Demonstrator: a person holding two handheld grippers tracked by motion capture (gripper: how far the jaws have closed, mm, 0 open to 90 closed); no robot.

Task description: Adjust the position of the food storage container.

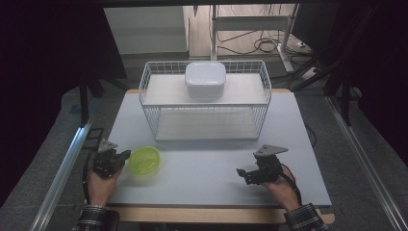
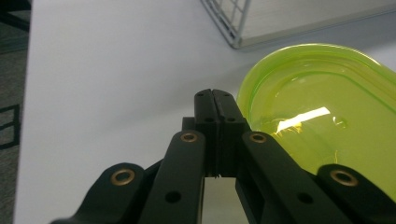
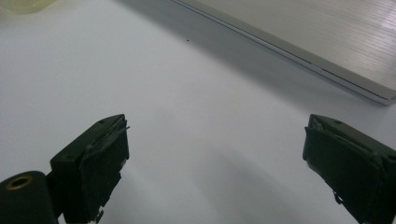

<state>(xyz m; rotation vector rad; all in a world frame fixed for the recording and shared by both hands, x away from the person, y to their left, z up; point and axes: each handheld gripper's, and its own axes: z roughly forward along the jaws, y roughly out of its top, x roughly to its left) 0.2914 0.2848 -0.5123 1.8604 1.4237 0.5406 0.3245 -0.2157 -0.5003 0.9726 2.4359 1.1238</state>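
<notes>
From up high we've got the translucent lime-green plastic bowl (image 1: 144, 160) on the pale grey table (image 1: 202, 168), just beside the left gripper (image 1: 126, 156). Left gripper view: jaws pressed together, empty (bowl right alongside). Right gripper view: the right gripper (image 3: 215, 158) is spread wide over bare table.

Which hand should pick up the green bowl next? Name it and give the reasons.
Left. The left gripper sits right beside the green bowl, though its fingers are shut and must open first. The right gripper is open but lies far across the table from the bowl.
</notes>
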